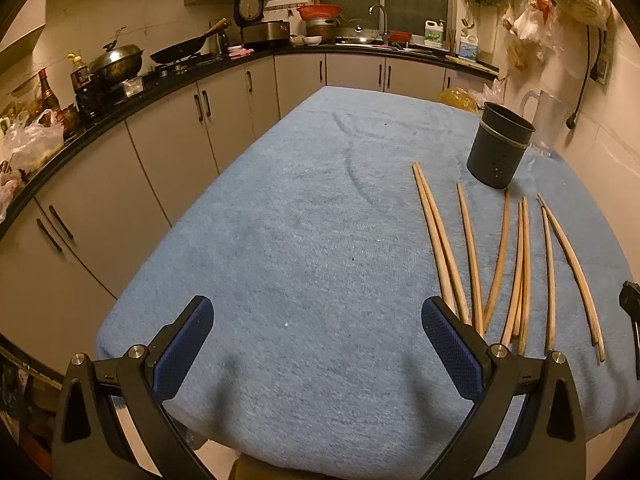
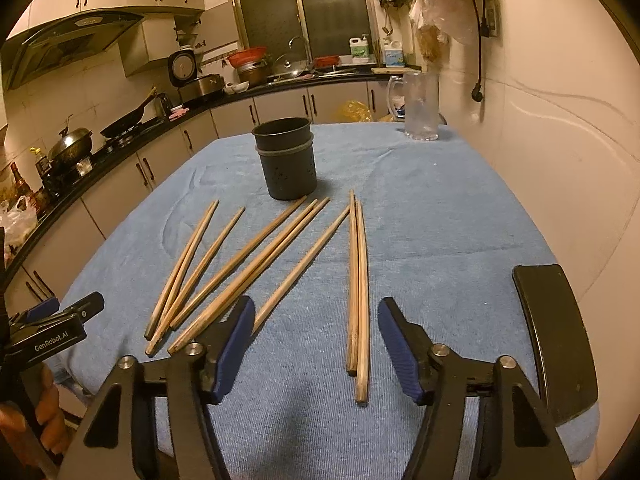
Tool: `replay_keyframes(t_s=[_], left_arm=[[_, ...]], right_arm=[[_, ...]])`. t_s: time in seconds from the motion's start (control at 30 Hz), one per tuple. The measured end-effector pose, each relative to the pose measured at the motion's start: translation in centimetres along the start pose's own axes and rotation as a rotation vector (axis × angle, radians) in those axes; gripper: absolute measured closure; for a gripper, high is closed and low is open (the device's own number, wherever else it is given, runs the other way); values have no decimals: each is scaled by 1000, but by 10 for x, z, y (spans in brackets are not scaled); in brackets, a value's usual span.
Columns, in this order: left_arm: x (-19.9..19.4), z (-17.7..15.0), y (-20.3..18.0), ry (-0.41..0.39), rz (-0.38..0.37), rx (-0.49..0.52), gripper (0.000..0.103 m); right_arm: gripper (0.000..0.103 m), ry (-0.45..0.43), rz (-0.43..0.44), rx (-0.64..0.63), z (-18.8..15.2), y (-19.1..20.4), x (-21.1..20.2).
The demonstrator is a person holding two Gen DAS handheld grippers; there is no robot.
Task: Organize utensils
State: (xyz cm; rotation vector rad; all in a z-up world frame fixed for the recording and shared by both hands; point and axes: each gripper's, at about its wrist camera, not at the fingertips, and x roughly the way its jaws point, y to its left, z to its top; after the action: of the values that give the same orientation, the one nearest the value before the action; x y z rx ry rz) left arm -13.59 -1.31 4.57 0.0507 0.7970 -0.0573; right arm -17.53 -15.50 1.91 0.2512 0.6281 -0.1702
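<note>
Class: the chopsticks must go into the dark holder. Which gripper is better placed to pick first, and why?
Right gripper: open, a chopstick pair between its fingers. Left gripper faces bare towel.

Pale tan wooden chopsticks (image 2: 256,268) lie on a light blue terry towel (image 2: 432,216), with a dark charcoal holder (image 2: 287,160), speckled with small dots and ringed by a grey band, at 12 o'clock from them. Both the left gripper (image 1: 318,320) and right gripper (image 2: 316,320) are black with dimpled deep-blue pads (image 1: 452,344). Beige cabinets (image 1: 168,152) with dark handles sit under a black countertop (image 1: 168,76).
</note>
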Motion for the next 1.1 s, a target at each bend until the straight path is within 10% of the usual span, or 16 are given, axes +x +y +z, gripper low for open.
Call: replay_keyframes(t_s=[0.17,0.47,1.1], left_arm=[[5,14,0,39,-65,38,6],[24,46,-16,156,-186,96,50],[117,117,-50,388,-295,74,69]], right_arm=[[55,38,39,5,16,-9,3],[70,171,49,60,64,-43,36],[92,425,28,137,94,-69,154]])
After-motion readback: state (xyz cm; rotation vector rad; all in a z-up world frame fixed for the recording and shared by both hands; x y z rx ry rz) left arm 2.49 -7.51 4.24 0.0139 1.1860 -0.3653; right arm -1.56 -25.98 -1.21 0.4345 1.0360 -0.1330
